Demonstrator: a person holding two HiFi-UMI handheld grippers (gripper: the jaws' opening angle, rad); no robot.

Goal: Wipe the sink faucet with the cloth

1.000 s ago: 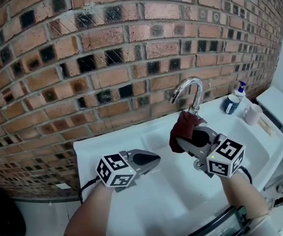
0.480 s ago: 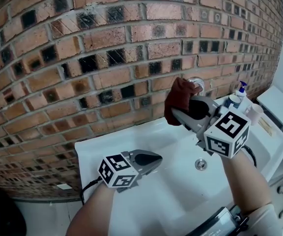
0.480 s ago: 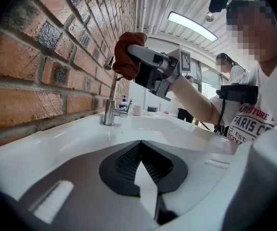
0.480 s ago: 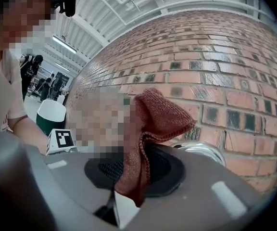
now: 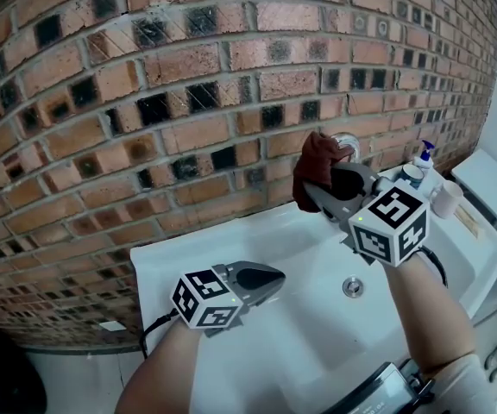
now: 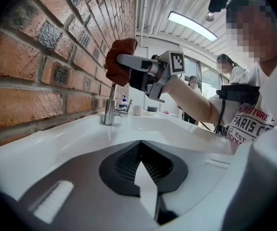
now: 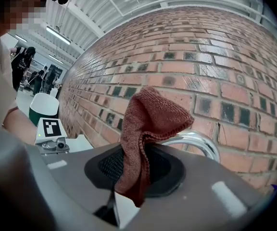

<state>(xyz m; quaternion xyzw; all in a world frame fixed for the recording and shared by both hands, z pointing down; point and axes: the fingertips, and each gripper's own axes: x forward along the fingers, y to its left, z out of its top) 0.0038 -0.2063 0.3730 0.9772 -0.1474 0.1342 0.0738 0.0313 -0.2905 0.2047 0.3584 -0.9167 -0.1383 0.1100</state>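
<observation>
The right gripper is clenched on a rust-red microfibre cloth, which sits at the crest of the chrome faucet spout. The cloth looks soft, light and floppy, so pinching it through its bunched fold, as here, suits rubbing. The left gripper, jaws together and empty, hovers well left of the faucet.

Left gripper first: grey plastic shell, rounded nose with a dark oval inset. At its back sits the left cube, white with black square markers. A black cable loops away beneath it. Right gripper, same grey build, and the right cube shows a small green light. Black ribbed pads line the jaws. White T-shirt, red lettering, black strap across the chest.
</observation>
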